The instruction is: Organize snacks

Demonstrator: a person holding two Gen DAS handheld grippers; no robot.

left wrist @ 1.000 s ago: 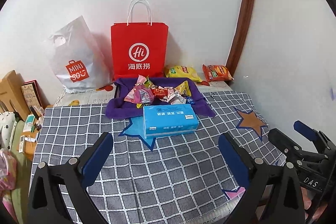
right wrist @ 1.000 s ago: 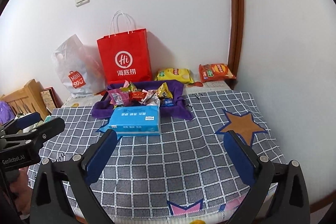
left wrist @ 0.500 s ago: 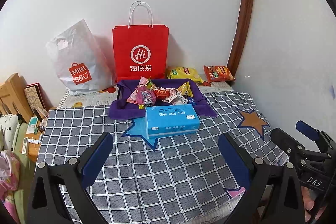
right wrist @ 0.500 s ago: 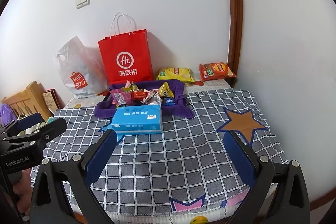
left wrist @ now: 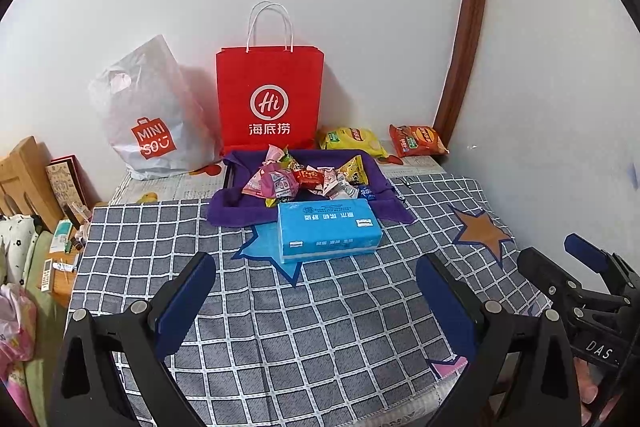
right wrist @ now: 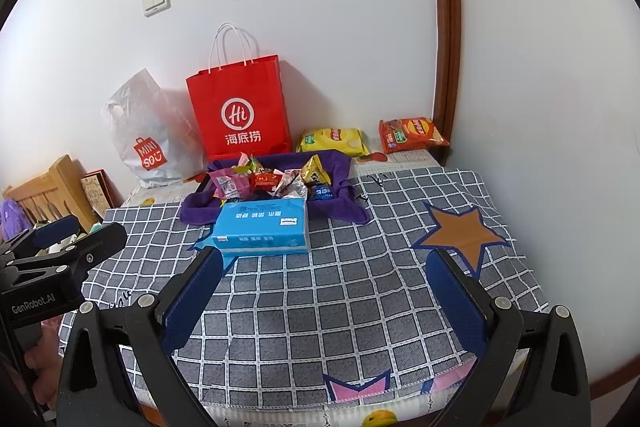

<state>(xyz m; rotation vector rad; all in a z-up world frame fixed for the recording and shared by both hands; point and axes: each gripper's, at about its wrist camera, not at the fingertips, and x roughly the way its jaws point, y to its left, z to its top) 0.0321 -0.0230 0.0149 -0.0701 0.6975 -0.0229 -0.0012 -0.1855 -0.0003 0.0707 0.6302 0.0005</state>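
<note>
- Blue pads wide apart on left gripper (left wrist: 316,291) and right gripper (right wrist: 324,291); nothing held in either, both low over checked cloth (left wrist: 320,327).
- Best to reach past tissue box (left wrist: 328,229), come down slow, pinch 1 small pack only.
- Snack pile (left wrist: 304,179) sitting in purple tray (left wrist: 232,211), just behind tissue box.
- 2 chip bags, yellow bag (left wrist: 352,141) and orange bag (left wrist: 416,141), flat by wall.
- Red paper bag (left wrist: 270,99) and white plastic bag (left wrist: 148,115) standing behind tray; insides hidden.
</note>
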